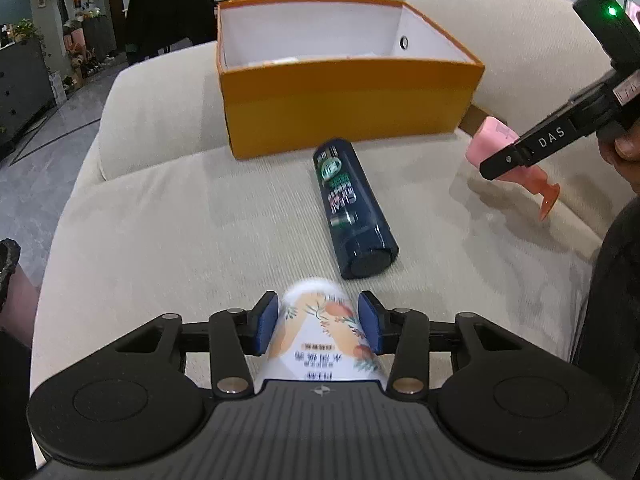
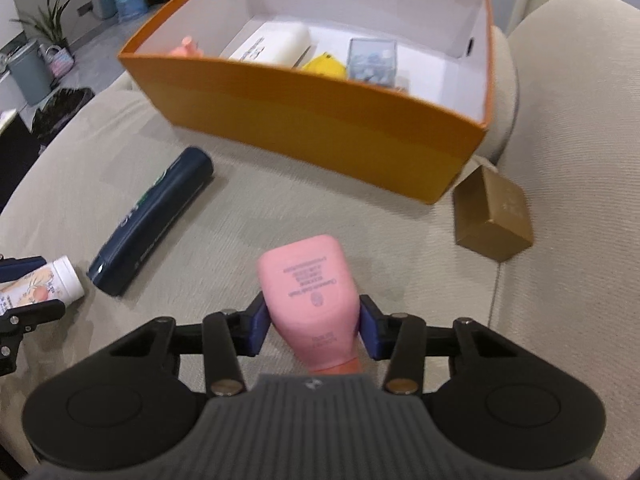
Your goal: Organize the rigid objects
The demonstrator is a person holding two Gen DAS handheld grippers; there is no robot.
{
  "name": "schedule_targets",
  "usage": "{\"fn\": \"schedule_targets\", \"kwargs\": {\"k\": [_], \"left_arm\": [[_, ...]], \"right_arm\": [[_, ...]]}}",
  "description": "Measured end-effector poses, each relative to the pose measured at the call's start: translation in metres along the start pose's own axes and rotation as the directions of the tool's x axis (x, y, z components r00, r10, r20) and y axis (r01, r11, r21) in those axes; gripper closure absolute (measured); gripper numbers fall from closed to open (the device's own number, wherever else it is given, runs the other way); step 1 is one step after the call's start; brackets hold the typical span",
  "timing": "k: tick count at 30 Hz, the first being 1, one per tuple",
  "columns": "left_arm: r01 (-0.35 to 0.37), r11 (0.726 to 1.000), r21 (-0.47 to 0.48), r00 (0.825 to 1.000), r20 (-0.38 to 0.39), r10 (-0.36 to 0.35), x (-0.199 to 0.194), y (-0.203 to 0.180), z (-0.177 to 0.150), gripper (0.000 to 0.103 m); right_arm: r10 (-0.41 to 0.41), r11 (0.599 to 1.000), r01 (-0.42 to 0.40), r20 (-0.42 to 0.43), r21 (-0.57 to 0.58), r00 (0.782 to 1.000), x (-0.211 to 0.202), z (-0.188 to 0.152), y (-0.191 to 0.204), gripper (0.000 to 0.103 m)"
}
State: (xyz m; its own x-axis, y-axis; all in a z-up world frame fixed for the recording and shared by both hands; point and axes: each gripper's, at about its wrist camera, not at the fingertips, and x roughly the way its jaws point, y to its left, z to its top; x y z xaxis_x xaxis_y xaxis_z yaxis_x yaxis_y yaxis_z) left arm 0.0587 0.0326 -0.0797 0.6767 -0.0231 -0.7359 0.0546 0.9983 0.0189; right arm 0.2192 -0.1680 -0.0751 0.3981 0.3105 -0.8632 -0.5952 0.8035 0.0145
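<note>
The pink bottle (image 2: 310, 304) is clamped between the blue pads of the right gripper (image 2: 312, 326), base forward, on the near side of the orange box (image 2: 320, 128) and lifted clear of the beige sofa cushion (image 2: 248, 216). The white floral bottle (image 1: 320, 332) is pinched in the same way by the left gripper (image 1: 318, 326), also short of the box and further from its front wall. Between the two, the dark blue bottle (image 1: 352, 208) is left lying on its side, its far end close to the box front, and a small gold carton (image 2: 494, 216) is seen just beside the box's right-hand corner. Inside the box a white container (image 2: 276, 44), a yellow item (image 2: 326, 65), a clear case (image 2: 372, 60) and a pink piece (image 2: 188, 48) are already lodged. For the step to be done well, each held bottle should probably be raised above the rim before being carried over it, and lowered into the bare floor space at the right of the box, one hand at a time, so that the grippers are not crossed.
</note>
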Motion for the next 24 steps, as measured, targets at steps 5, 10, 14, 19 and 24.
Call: {"fn": "schedule_targets", "kwargs": {"k": [5, 10, 14, 19, 24], "left_arm": [[0.010, 1.000, -0.018, 1.000, 0.008, -0.010, -0.003, 0.006, 0.009, 0.097], [-0.003, 1.000, 0.006, 1.000, -0.010, 0.003, 0.004, 0.004, 0.003, 0.092], [-0.017, 0.998, 0.057, 1.000, 0.003, 0.017, 0.003, -0.001, -0.006, 0.072], [0.009, 0.999, 0.051, 0.998, -0.060, -0.006, 0.006, -0.002, -0.010, 0.068], [-0.006, 0.999, 0.054, 1.000, -0.027, 0.008, -0.015, -0.012, -0.022, 0.022]], "right_arm": [[-0.011, 0.999, 0.010, 0.036, 0.032, 0.999, -0.012, 0.007, -0.005, 0.057], [-0.011, 0.999, 0.008, 0.051, 0.045, 0.999, -0.016, 0.012, -0.007, 0.057], [-0.004, 0.999, 0.001, 0.054, 0.043, 0.999, -0.018, 0.010, -0.006, 0.057], [-0.003, 0.999, 0.001, 0.045, 0.043, 0.999, -0.015, 0.010, -0.005, 0.057], [0.002, 0.999, -0.004, 0.050, 0.040, 0.999, -0.017, 0.010, -0.005, 0.057]]}}
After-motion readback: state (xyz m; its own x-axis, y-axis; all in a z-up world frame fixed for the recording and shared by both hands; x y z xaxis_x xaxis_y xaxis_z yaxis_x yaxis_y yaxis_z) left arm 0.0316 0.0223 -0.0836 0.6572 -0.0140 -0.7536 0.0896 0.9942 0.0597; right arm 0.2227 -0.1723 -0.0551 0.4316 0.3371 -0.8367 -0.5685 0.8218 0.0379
